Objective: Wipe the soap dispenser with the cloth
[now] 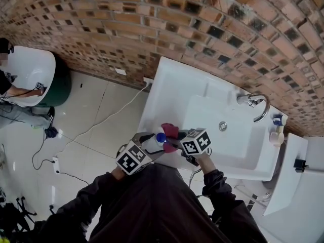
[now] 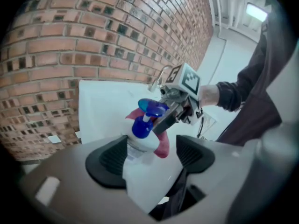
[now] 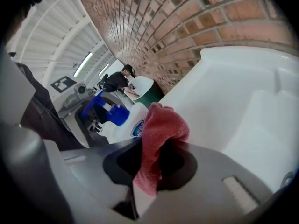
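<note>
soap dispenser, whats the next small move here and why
Probably close the left claw on the soap dispenser: its pads stand apart, one clear of the bottle, while the right claw, shut on the red cloth, has it at the bottle's shoulder, ready to wipe.

The dispenser (image 2: 139,148) sits between the jaws of the left tongs (image 2: 152,155), before the sink's (image 1: 174,85) near edge. The cloth (image 3: 161,129), in the right tongs (image 3: 156,164), touches its right side. The tap (image 1: 255,105) stands at the sink's far right, by the wall (image 1: 177,19).
</note>
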Demonstrator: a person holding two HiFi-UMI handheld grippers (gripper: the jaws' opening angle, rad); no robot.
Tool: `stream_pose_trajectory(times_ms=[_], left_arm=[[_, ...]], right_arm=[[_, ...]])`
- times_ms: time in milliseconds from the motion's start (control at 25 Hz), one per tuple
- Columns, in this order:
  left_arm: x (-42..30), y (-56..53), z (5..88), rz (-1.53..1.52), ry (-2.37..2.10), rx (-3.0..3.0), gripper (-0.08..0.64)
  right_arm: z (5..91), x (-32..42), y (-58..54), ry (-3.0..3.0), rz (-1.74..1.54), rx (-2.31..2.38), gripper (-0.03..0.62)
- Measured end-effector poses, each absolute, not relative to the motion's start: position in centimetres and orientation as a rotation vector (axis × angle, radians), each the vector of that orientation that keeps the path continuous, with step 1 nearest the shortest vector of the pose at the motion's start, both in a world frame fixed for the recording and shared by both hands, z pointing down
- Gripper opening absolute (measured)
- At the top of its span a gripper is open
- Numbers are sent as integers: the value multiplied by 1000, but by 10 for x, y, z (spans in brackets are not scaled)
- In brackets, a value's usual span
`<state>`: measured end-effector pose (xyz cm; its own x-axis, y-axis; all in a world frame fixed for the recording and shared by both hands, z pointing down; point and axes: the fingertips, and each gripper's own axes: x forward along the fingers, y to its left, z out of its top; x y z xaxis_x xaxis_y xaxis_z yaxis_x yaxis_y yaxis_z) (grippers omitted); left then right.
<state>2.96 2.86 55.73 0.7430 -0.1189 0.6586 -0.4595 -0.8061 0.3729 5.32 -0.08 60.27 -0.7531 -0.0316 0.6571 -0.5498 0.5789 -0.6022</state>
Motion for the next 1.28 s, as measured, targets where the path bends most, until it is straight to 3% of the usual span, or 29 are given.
stream_pose_trajectory(times_ms=[360, 520, 600, 920, 1280], left_arm=[[30, 15, 565, 910, -483, 2410, 342], [34, 11, 564, 954, -442, 2435, 332], [32, 7, 563, 991, -428, 2466, 252], [27, 17, 567, 1137, -267, 2531, 232], [27, 20, 568, 1235, -202, 2540, 222]], right_arm=[[646, 42, 11, -2064, 794, 419, 61], [628, 45, 16, -2101, 684, 375, 63], [608, 54, 11, -2133, 619, 373, 63], [501, 52, -17, -2282, 229, 125, 63], [537, 32, -14, -2107, 159, -39, 63]])
